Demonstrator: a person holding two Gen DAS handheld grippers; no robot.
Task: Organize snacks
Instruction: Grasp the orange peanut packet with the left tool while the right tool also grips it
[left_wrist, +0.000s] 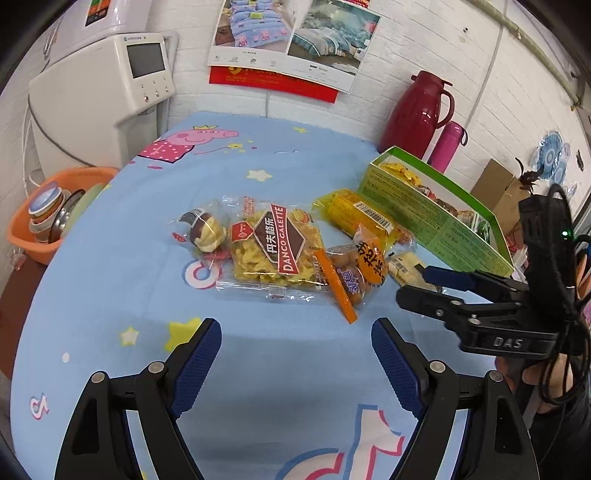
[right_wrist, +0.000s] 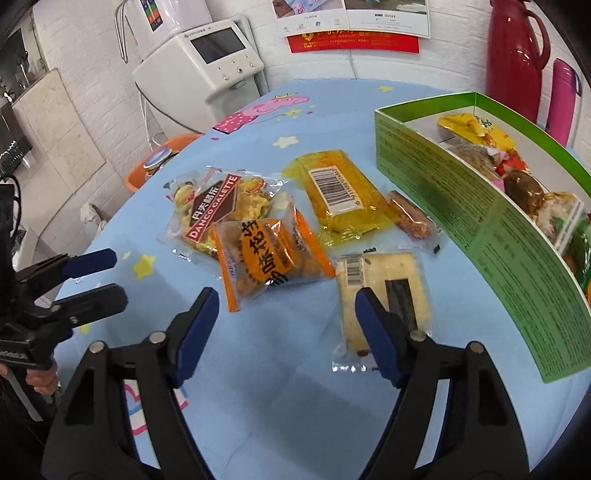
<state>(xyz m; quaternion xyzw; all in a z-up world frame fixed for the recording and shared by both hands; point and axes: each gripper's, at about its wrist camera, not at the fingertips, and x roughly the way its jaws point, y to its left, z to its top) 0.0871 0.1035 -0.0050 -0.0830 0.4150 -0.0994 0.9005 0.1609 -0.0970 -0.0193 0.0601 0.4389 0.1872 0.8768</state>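
Several snack packets lie mid-table: a Danco Galette bag (left_wrist: 273, 247) (right_wrist: 214, 210), an orange packet (left_wrist: 354, 273) (right_wrist: 269, 254), a yellow barcoded packet (left_wrist: 354, 214) (right_wrist: 340, 195), a pale cracker packet (left_wrist: 406, 266) (right_wrist: 384, 295), a small brown-and-cream bun packet (left_wrist: 205, 232) and a small reddish packet (right_wrist: 410, 218). An open green box (left_wrist: 436, 218) (right_wrist: 461, 206) on the right holds several more snacks. My left gripper (left_wrist: 295, 332) (right_wrist: 107, 275) stands open and empty short of the pile. My right gripper (right_wrist: 287, 299) (left_wrist: 424, 284) is open too, its right finger over the cracker packet's near edge.
A blue cartoon tablecloth (left_wrist: 295, 387) covers the round table. A red thermos jug (left_wrist: 417, 114) and pink bottle (left_wrist: 448, 146) stand behind the box. Left of the table are a white appliance (left_wrist: 107, 92) and an orange basin (left_wrist: 55, 206) of bowls. A cardboard box (left_wrist: 498, 192) sits far right.
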